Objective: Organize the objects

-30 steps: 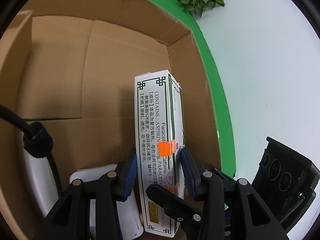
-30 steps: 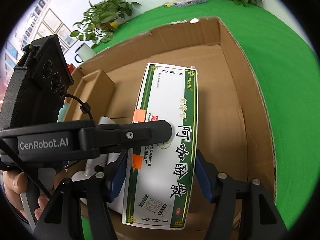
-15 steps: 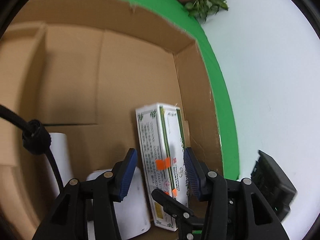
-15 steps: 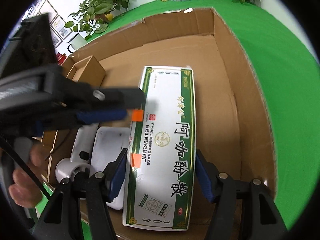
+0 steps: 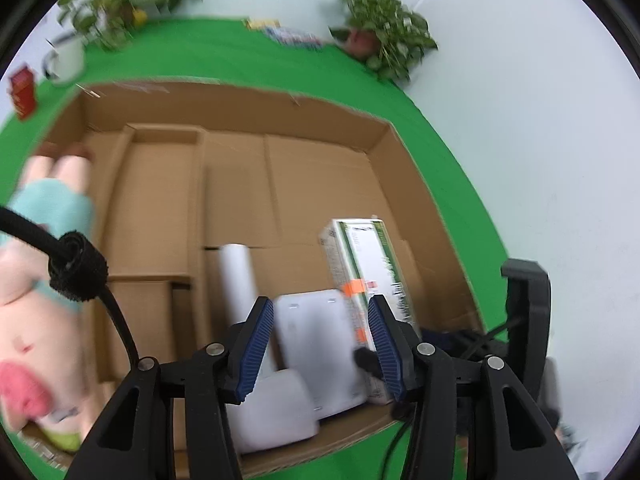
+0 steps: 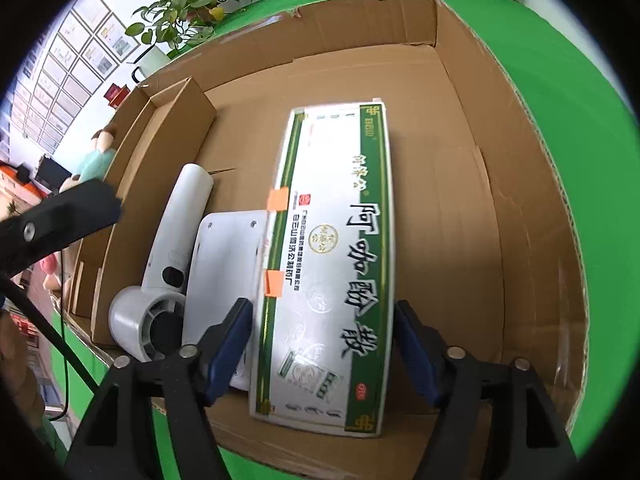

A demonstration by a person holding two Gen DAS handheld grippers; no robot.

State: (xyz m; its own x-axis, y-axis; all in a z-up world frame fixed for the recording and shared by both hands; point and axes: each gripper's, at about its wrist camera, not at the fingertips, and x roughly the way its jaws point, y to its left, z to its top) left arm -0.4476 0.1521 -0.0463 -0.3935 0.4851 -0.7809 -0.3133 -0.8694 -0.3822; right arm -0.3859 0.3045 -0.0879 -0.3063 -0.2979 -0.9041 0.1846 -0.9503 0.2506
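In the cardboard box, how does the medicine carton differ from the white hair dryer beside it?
Look: the medicine carton is a printed rectangle with green borders and orange tape tabs; the hair dryer is plain white and rounded.
Size: the carton appears longer and wider than the dryer.
Position: the carton lies toward the middle of the cardboard box; the dryer lies further left, with a flat white device between them.
Both lie inside the box, ungripped.

2 close wrist views into 1 shared cardboard box (image 5: 384, 140), right nearer.
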